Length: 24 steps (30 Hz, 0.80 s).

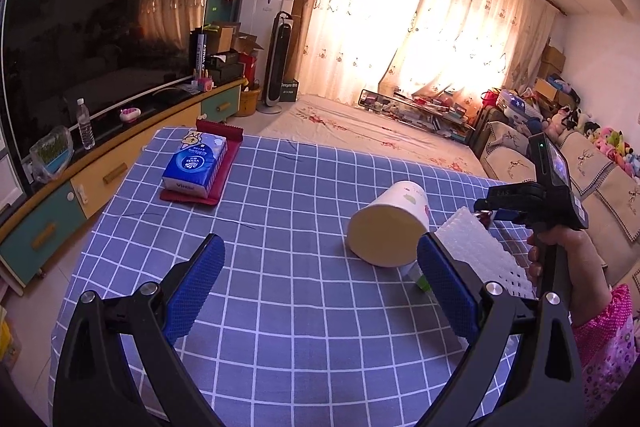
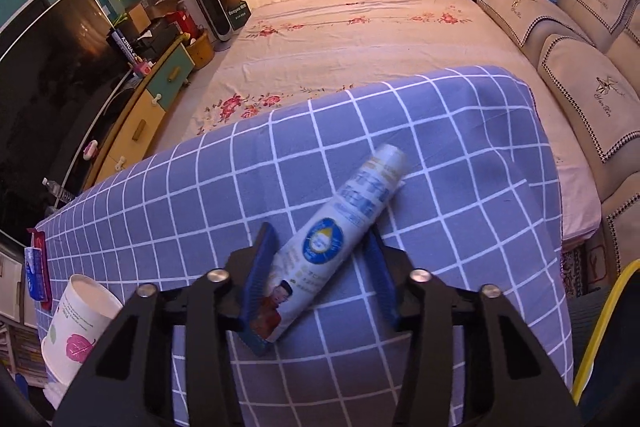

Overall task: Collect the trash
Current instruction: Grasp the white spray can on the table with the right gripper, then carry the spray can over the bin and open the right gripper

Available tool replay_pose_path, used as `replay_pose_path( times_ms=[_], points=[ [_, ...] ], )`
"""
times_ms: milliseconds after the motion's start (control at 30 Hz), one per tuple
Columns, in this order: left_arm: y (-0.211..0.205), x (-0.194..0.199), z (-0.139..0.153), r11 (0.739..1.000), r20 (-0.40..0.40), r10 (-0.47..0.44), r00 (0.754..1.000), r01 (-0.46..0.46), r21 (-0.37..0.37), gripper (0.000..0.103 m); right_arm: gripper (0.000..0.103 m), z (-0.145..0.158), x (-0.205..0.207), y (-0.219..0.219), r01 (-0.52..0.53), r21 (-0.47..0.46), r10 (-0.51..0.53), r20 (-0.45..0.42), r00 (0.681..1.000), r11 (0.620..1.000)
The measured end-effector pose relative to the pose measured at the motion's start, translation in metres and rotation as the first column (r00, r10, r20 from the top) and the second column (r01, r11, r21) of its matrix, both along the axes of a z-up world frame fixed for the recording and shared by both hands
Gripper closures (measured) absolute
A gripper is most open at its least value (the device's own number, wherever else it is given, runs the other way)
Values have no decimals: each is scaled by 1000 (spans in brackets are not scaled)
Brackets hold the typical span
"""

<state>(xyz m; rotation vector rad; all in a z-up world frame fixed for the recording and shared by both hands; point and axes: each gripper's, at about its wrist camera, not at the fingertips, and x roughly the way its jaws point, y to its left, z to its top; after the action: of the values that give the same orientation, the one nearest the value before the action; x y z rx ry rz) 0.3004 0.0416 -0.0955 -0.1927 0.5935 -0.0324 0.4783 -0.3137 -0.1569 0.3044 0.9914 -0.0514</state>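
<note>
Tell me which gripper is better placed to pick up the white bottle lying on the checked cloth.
Right. The right gripper already straddles the white bottle, a pad at each side. The left gripper hangs open over bare checked cloth by the paper cup.

Blue white-checked cloth (image 2: 460,155); white-and-blue bottle (image 2: 340,227).
</note>
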Motion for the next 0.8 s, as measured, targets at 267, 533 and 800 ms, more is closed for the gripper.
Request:
replay_pose_path(
  times_ms=[267,533,800],
  points=[
    [-6,0,-3,1000,-6,-9,1000,9,14,8,88,6,-28,-13,-36,65,35,23,999,997],
    [-14,-1,-3,999,-3,-34,999,34,25,8,88,42,-105,-26,-86,83,75,136,988,993],
    [-24,-7,-1,997,16,-68,998,68,40,8,88,76,-201,-58,-69,-12,69,235,970,998]
  ],
)
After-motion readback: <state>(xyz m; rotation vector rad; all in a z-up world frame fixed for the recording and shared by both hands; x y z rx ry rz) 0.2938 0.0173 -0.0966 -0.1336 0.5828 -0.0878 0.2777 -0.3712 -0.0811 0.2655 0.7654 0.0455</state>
